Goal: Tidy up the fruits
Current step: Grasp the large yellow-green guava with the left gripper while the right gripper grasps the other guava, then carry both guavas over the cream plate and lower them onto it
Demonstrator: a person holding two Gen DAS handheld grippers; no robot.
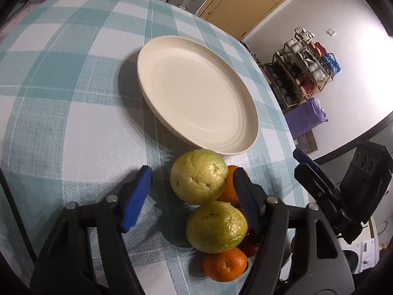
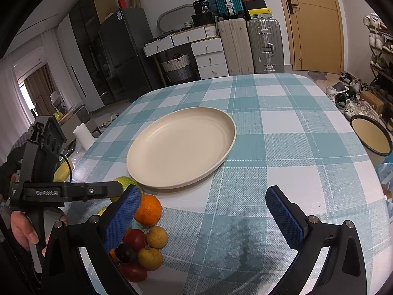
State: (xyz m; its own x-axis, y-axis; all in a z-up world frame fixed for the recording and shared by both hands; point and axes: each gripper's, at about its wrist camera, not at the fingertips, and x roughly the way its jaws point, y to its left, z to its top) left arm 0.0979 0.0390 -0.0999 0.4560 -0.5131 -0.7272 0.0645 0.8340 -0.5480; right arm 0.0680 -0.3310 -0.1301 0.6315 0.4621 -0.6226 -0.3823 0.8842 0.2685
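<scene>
The left gripper (image 1: 190, 198) is held open around the upper guava (image 1: 199, 175), pads not yet touching; 2 guavas sit low in the frame, just below the empty plate (image 1: 245, 132) on the bench (image 1: 61, 98). The fruit should be centred and squeezed gently. The right gripper (image 2: 203, 218) is open, empty.

Checked table (image 2: 282, 127): plate (image 2: 181, 147), fruit pile (image 2: 147, 236).
</scene>
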